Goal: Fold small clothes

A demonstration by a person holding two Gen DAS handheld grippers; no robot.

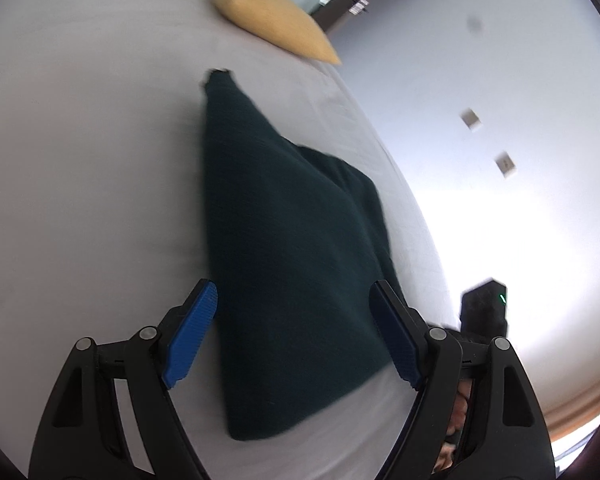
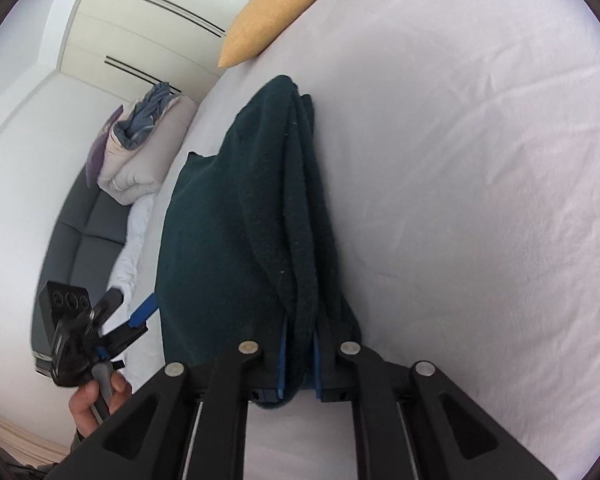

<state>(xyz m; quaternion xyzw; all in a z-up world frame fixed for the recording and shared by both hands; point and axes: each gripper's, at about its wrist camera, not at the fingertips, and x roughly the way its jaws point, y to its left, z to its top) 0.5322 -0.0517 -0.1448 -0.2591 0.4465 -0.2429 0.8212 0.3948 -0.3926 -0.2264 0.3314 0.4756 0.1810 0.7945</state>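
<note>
Blurring dark green cloth [image 1: 284,240], far corner indistinct

A dark green knitted garment [image 2: 236,216] lies partly folded on the white bed sheet [image 2: 460,160], near a mustard-yellow cushion. One bunched edge is lifted off the sheet in hanging folds; the left view is blurred, so its far corner seems raised too.

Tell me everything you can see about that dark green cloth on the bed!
The dark green cloth looks soft and fuzzy, like knit or fleece. It lies on the white bed sheet, partly folded, with several layers bunched into a ridge along one side. One edge is lifted off the sheet, pinched tight in the right tool. The left tool hangs open over its other end, not gripping it. A yellow pillow sits farther up the bed, apart from it.
</note>
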